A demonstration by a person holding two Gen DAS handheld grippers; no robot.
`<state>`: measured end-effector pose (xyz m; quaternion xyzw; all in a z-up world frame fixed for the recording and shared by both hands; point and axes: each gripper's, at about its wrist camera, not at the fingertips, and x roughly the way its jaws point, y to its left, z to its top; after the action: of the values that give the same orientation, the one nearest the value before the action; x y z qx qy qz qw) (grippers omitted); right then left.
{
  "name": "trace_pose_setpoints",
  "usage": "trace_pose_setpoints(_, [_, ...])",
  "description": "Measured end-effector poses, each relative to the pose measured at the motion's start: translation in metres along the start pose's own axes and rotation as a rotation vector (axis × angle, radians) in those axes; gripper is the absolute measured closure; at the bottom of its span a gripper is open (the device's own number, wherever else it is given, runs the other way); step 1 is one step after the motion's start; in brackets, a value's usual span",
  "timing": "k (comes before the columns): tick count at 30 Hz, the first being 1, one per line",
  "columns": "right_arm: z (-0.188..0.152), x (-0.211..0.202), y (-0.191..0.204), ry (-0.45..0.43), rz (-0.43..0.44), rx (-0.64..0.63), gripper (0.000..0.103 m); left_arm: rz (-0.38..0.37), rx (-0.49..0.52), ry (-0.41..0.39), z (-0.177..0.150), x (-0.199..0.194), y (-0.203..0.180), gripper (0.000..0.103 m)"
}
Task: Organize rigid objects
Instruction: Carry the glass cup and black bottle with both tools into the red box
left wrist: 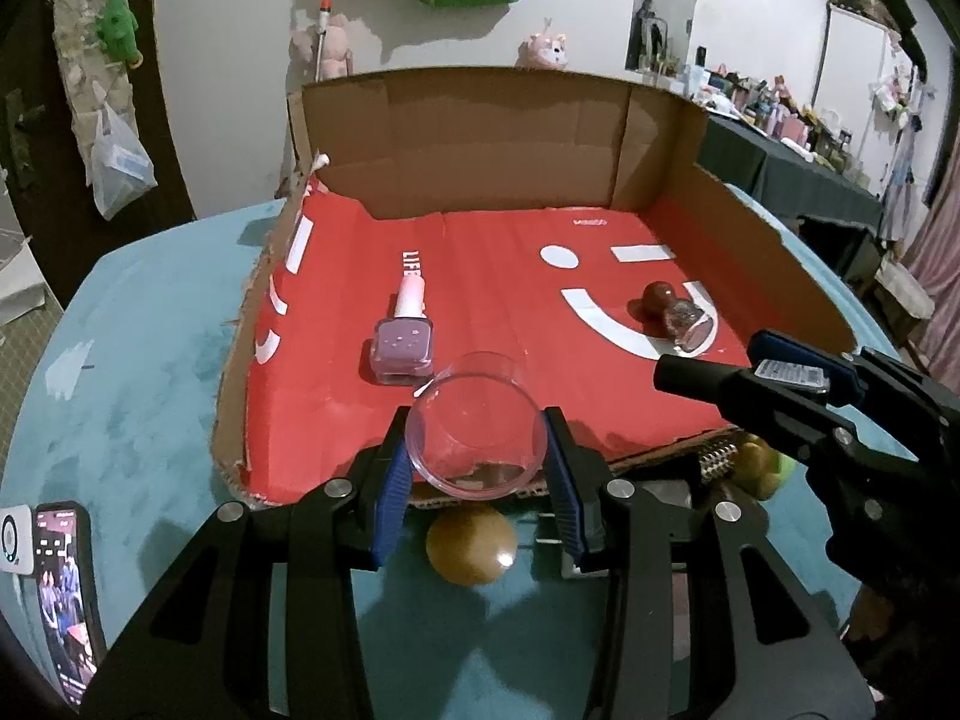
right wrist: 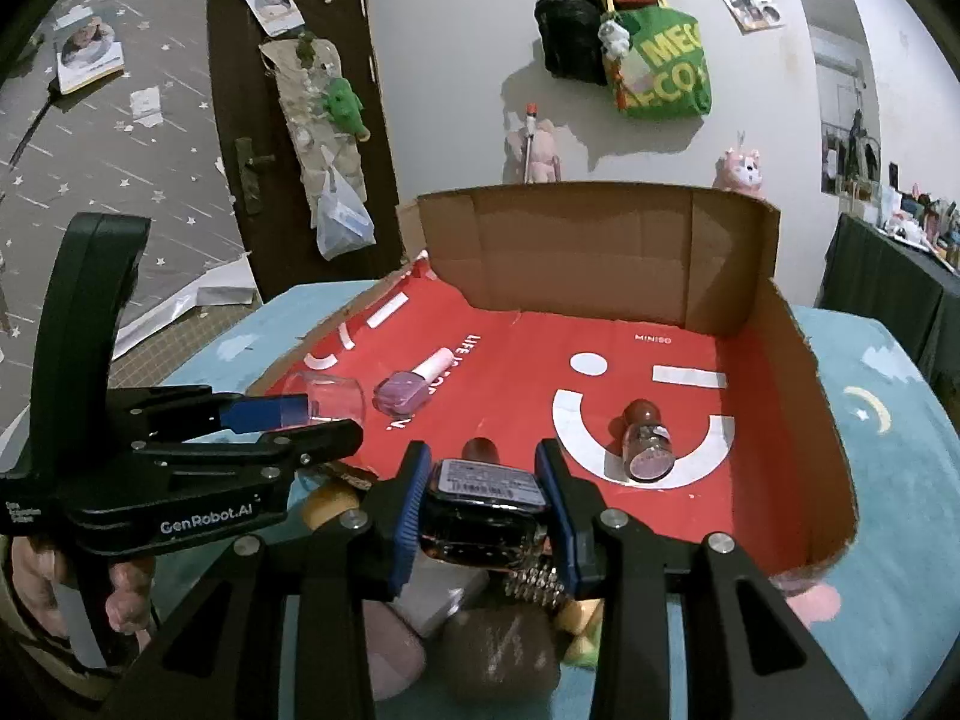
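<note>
Glass cup [left wrist: 476, 426] clamped in left claw [left wrist: 477, 468], dark bottle [right wrist: 483, 510] in right claw [right wrist: 483, 504]; lower each gently over box [left wrist: 492, 138] near edge before releasing.

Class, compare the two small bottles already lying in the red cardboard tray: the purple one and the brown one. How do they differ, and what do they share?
The purple bottle has a squarish lilac body; the brown bottle is rounder, with dark glittery contents. The purple bottle's cap is long, slim and pale pink; the brown bottle's is short, rounded and reddish brown. The purple bottle lies left of centre in the tray, the brown bottle on the white smile at right. Both lie on their sides, untouched by either gripper.
</note>
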<state>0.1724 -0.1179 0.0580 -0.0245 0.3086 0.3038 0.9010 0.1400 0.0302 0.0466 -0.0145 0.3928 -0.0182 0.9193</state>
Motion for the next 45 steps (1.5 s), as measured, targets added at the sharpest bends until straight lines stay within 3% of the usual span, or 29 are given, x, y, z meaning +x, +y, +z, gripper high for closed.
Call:
trace_pose_setpoints(22, [0.006, 0.061, -0.037, 0.176, 0.021, 0.148, 0.064, -0.073, -0.035, 0.154, 0.007, 0.055, 0.012, 0.064])
trace_pose_setpoints(45, [0.007, 0.083, -0.069, 0.227, -0.110, 0.187, 0.066, 0.013, -0.028, 0.123, 0.028, 0.081, 0.013, 0.066])
